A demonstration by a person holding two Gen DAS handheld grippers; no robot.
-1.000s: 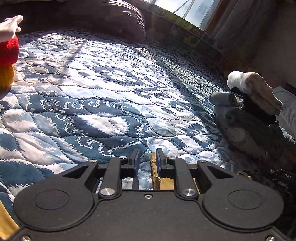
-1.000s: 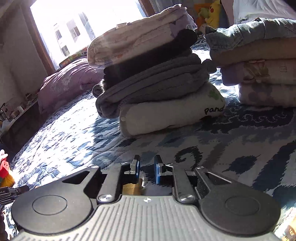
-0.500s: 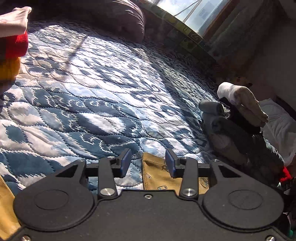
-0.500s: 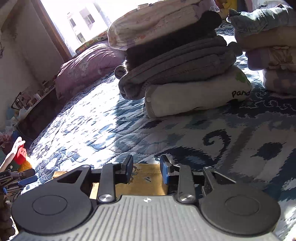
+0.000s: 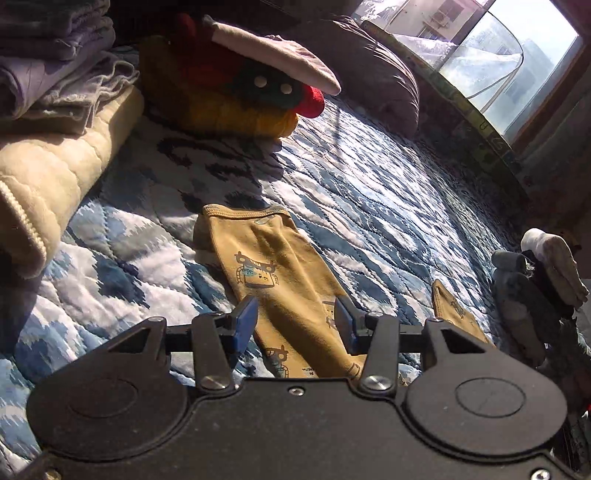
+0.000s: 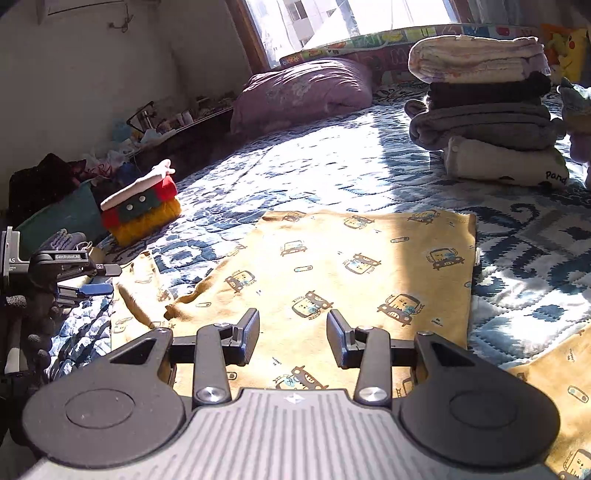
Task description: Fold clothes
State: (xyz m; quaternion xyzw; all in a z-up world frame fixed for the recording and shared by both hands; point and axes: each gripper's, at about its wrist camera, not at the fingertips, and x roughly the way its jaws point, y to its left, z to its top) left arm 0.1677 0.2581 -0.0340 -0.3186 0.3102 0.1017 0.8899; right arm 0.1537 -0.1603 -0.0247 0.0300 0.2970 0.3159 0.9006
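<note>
Left gripper (image 5: pixel 293 321) wide open, empty, above a sleeve (image 5: pixel 273 266). Right gripper (image 6: pixel 291 334) equally spread, empty, over shirt (image 6: pixel 354 273) on the bed (image 6: pixel 332 173).

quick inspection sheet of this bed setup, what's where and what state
surface: blue-and-white quilt on a bed, sunlit in patches
job's things: yellow robot-print garment spread flat; one sleeve lies below the left hand-held gripper
clutter: folded stack at far right; red and yellow knit pile at left; purple pillow by the window
grippers: left hand-held gripper open, empty; right hand-held gripper open, empty
cables: nothing seen
surroundings: window, white wall, cluttered shelf
</note>
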